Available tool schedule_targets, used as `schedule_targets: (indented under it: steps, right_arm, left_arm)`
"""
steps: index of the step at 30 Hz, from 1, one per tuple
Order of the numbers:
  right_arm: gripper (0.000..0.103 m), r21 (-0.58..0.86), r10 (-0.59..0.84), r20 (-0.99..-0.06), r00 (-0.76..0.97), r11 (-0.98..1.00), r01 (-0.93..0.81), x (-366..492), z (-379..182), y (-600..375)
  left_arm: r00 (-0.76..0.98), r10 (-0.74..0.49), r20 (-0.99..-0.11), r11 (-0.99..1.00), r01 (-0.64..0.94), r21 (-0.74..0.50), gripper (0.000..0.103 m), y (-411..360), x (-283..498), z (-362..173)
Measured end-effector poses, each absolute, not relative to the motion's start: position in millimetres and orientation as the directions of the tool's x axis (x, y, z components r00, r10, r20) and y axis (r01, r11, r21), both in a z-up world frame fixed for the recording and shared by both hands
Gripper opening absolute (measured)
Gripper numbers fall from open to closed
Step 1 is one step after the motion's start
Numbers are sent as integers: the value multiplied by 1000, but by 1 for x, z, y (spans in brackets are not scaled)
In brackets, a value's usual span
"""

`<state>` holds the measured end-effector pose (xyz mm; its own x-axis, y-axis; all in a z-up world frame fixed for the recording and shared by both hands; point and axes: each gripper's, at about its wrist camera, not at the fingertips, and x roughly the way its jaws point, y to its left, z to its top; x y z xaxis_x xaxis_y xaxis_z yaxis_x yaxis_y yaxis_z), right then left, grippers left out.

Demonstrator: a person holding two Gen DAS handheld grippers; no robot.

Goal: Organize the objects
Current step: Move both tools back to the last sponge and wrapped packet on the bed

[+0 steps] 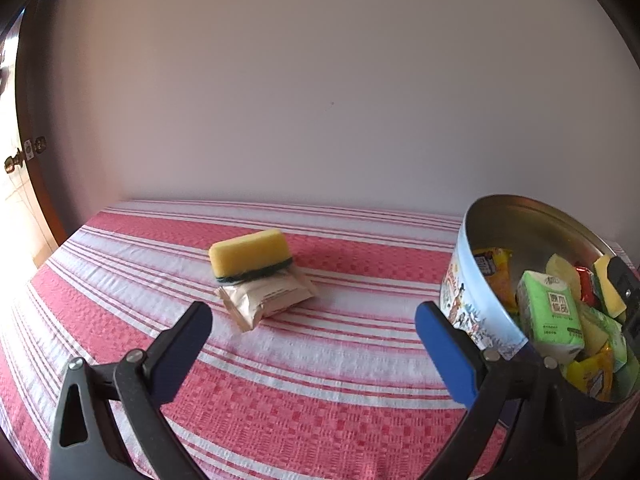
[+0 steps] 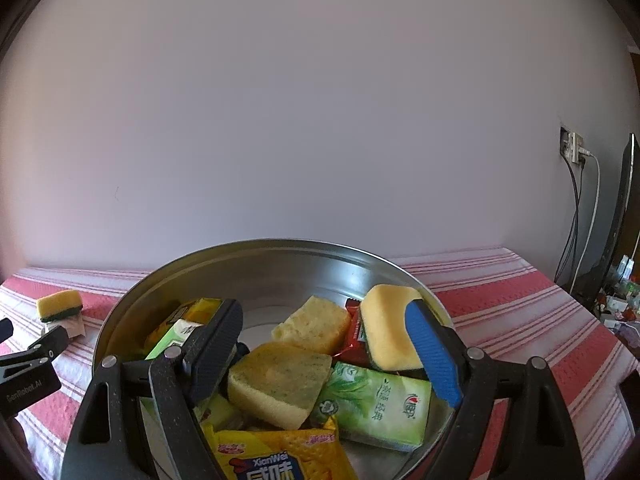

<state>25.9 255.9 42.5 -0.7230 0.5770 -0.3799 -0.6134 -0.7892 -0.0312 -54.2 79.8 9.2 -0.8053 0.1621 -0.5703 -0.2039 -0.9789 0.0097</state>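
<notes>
A yellow sponge with a green scrub base (image 1: 250,257) lies on a beige snack packet (image 1: 266,298) on the red-striped tablecloth. My left gripper (image 1: 314,326) is open and empty, just short of them. A round metal tin (image 1: 460,292) at the right holds sponges, green tissue packs and snack packets. My right gripper (image 2: 326,346) is open above the tin (image 2: 280,260). Its blue finger (image 2: 432,354) lies against a yellow sponge (image 2: 386,326) in the tin. The sponge on the packet also shows at the far left of the right wrist view (image 2: 59,305).
A white wall runs behind the table. A door with a brass knob (image 1: 14,160) stands at the far left. A wall socket with cables (image 2: 574,148) and a dark monitor edge (image 2: 624,216) stand at the right. The left gripper's finger (image 2: 32,356) shows beside the tin.
</notes>
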Motion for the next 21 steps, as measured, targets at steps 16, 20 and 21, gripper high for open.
schedule_targets:
  steps: [16,20,21]
  right_arm:
    - [85,-30,565,-410,-716,-793,-609,20,42,234]
    - [85,-35,572,-403,-715,-790,-612,18,43,224]
    - [85,-33,571,-402,-716,-790,-612,18,43,222]
  left_arm:
    - [-799,168,-577,-980,-200,-9,103,58,-61,8]
    - [-801,162,-576,-982,-188,-15,103,46,-66,8]
    - [-801,161,-576,-982,-186,-16,103,43,-67,8]
